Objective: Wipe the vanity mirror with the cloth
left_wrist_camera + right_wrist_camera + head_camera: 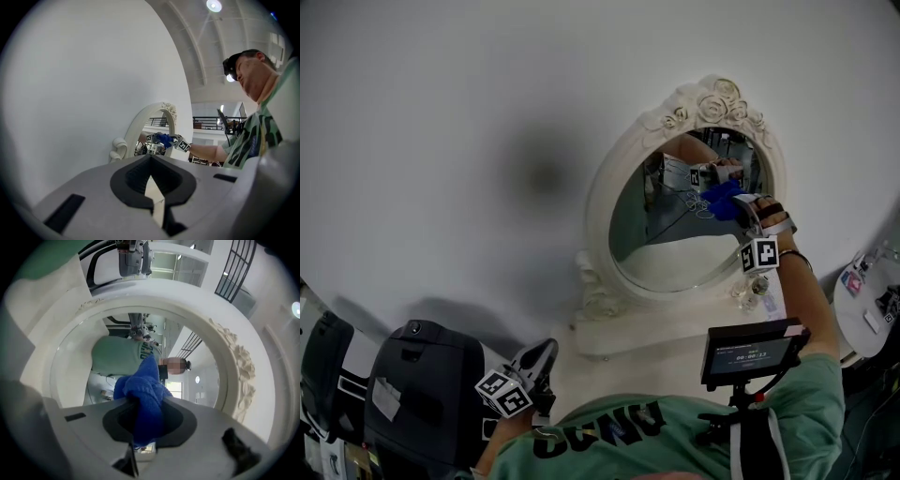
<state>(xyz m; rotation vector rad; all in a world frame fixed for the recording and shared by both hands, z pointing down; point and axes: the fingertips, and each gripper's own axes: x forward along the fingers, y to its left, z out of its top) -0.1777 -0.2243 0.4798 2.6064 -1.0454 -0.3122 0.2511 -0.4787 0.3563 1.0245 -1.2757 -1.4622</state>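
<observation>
While the right gripper (742, 208) reaches on an outstretched arm to the oval vanity mirror (670, 246), the left gripper (542, 361) sits low by the torso, jaws together and empty. Only the right gripper view shows the bunched blue terry cloth (145, 390) pinched between its jaws at the glass.
</observation>
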